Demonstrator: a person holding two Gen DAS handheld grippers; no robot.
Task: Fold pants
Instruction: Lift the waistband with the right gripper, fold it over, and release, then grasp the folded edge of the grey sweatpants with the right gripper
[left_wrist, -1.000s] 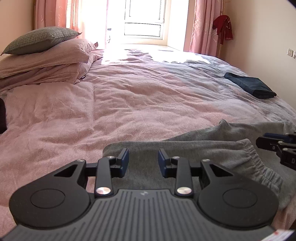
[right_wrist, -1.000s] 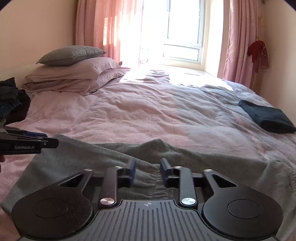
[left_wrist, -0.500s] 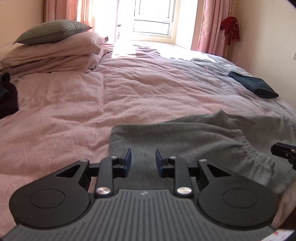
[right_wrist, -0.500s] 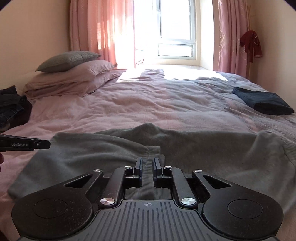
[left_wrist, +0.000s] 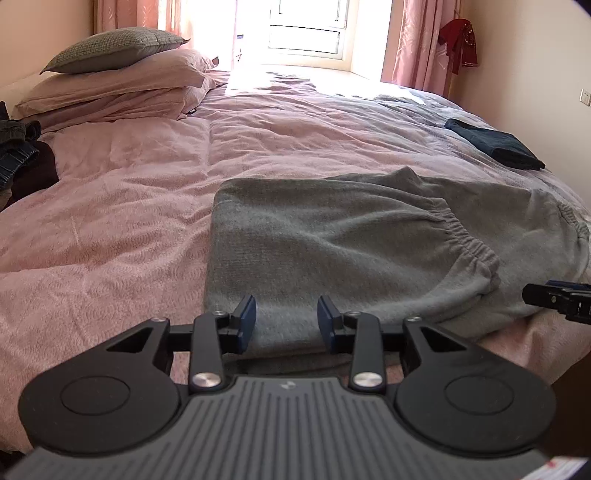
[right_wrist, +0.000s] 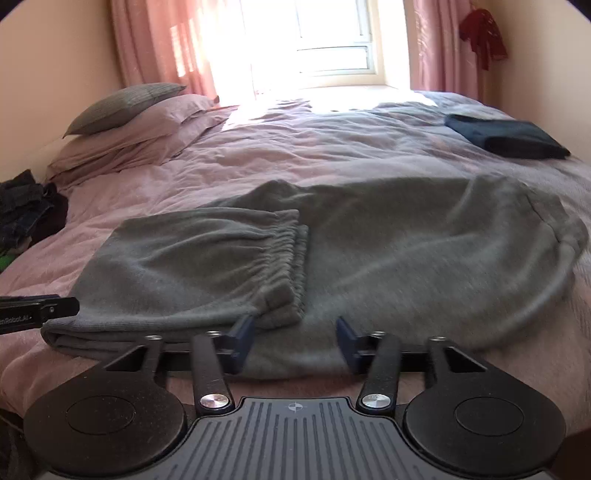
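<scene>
Grippers (left_wrist: 287, 320) (right_wrist: 295, 341) open, empty, above pants (right_wrist: 369, 236)

bed (left_wrist: 147, 221) | grey pants (left_wrist: 332, 240) | folded navy garment (left_wrist: 495, 144) | pillows (left_wrist: 122, 85)

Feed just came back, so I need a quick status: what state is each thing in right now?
Grey pants: cuff end folded over the middle, lying flat on bed.
Left gripper: open, nothing gripped.
Right gripper: fingers just opened, wide, nothing between.
Dark blue garment: folded, set aside.
Pillows: stacked.
</scene>
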